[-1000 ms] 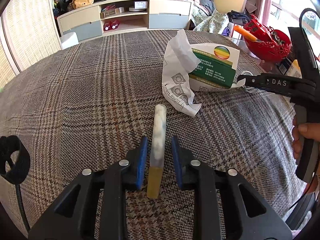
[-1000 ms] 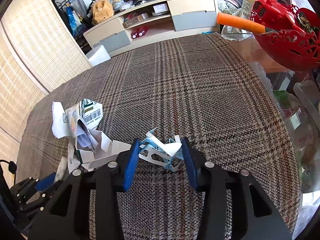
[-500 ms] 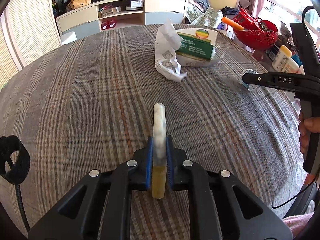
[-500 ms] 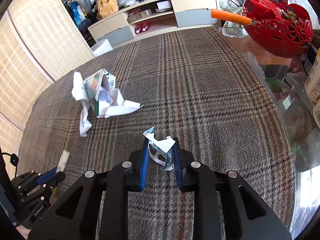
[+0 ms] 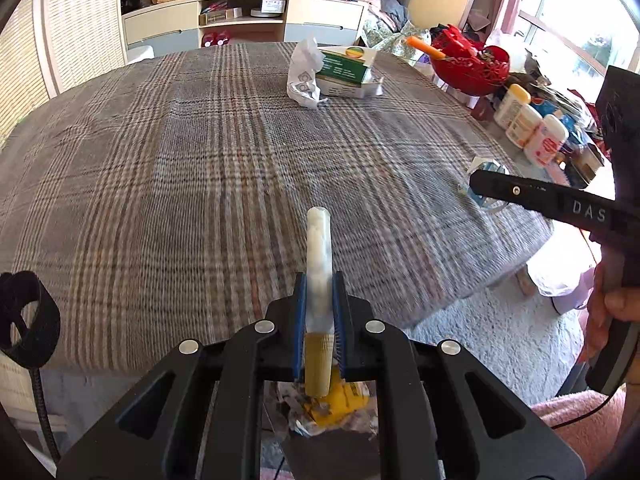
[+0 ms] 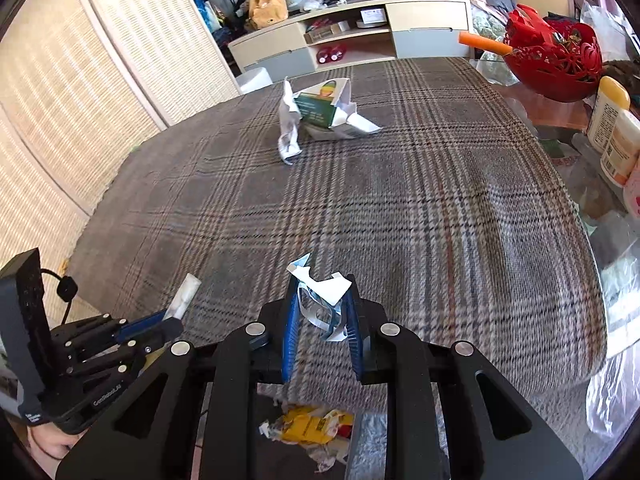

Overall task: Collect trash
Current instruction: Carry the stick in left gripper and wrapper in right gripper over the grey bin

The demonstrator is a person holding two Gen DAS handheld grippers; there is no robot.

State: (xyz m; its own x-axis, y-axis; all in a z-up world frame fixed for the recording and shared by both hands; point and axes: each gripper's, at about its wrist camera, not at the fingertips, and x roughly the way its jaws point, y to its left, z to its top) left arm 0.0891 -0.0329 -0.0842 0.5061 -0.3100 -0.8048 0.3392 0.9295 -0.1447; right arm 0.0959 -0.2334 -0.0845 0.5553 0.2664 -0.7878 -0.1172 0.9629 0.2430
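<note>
My left gripper (image 5: pixel 319 312) is shut on a white stick with a tan end (image 5: pixel 319 264), held over the near edge of the plaid-covered table (image 5: pixel 200 152). My right gripper (image 6: pixel 322 316) is shut on a crumpled blue-and-white wrapper (image 6: pixel 322 296), also at the near table edge. Each gripper shows in the other's view: the left gripper (image 6: pixel 168 320) at lower left, the right gripper (image 5: pixel 480 184) at right. Below both lies a heap of trash with a yellow wrapper (image 6: pixel 310 424) in a container. A torn green-and-white box with crumpled paper (image 6: pixel 320 114) lies at the table's far side.
A red basket (image 5: pixel 472 66) with an orange stick stands past the table's right edge, with several white bottles (image 5: pixel 528 124) beside it. A low cabinet (image 5: pixel 244 20) is at the back, woven screens (image 6: pixel 80 80) on the left. A hand (image 5: pixel 608 312) holds the right gripper's handle.
Both grippers closed on their pieces, lifted them off the cloth and drew back to the near table edge; the trash heap below has come into view.
</note>
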